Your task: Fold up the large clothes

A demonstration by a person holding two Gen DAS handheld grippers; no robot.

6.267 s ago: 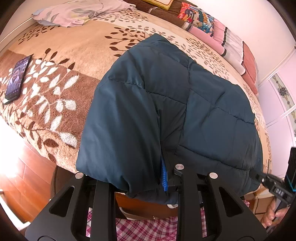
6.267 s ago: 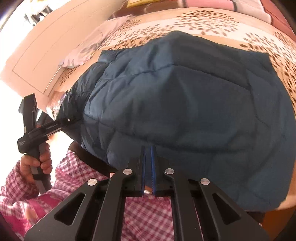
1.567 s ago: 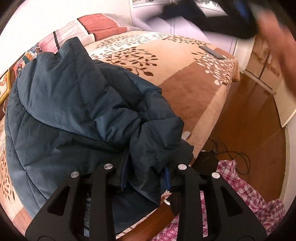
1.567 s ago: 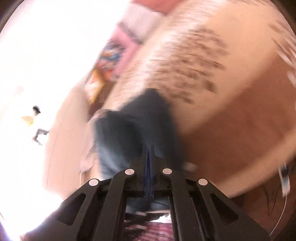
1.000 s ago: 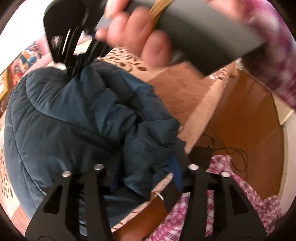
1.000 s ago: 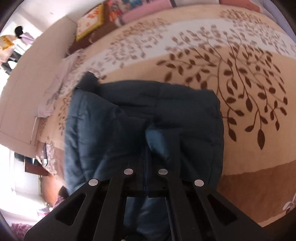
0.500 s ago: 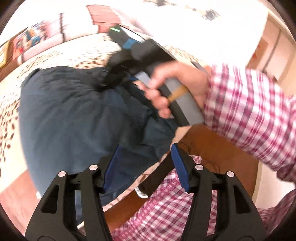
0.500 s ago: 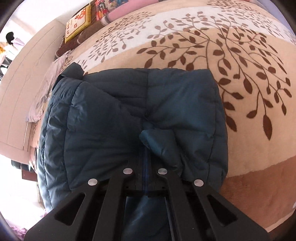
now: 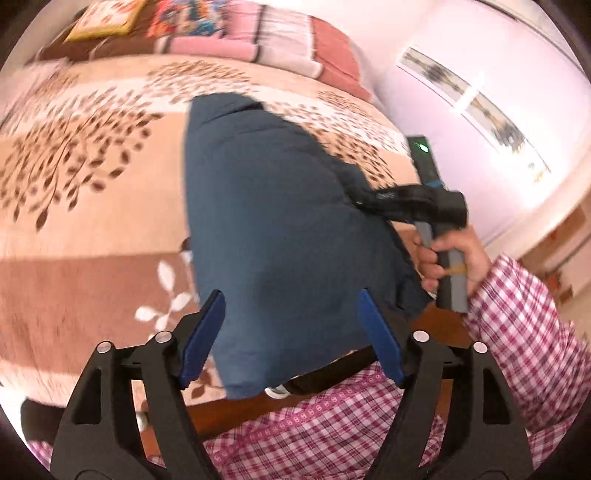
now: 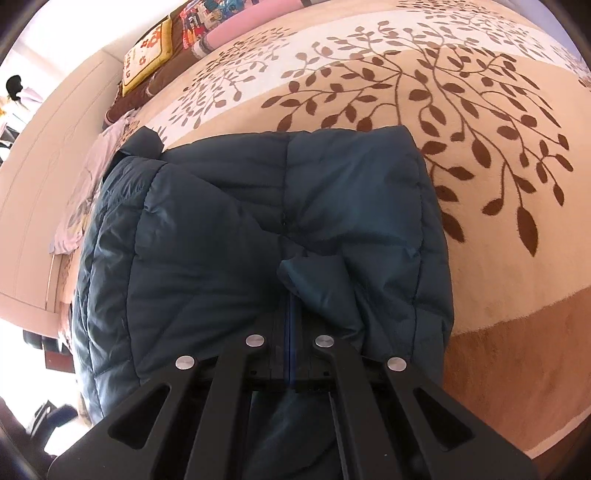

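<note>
A dark teal puffer jacket (image 9: pixel 280 221) lies folded on the bed and reaches its near edge. My left gripper (image 9: pixel 291 295) hovers above the jacket's near end. Its jaws are opening wide and the blue pads (image 9: pixel 203 332) touch nothing. In the left wrist view a hand (image 9: pixel 447 254) holds my right gripper (image 9: pixel 360 199), whose tip meets the jacket's right edge. From the right wrist view, the right gripper (image 10: pixel 290 299) is shut, and a puckered fold of the jacket (image 10: pixel 207 236) bunches at its tips.
The bed's beige blanket with brown leaves (image 10: pixel 480 147) spreads around the jacket. Pillows and cushions (image 9: pixel 221 33) line the head of the bed. A pale garment (image 10: pixel 85 192) lies by the jacket's far side. A checked sleeve (image 9: pixel 517 314) and the wooden bed edge (image 9: pixel 236 410) are close below.
My left gripper has let go of the bunched jacket, opened wide and swung back and sideways with a roll. The right gripper stays shut at the jacket's fold and has barely moved.
</note>
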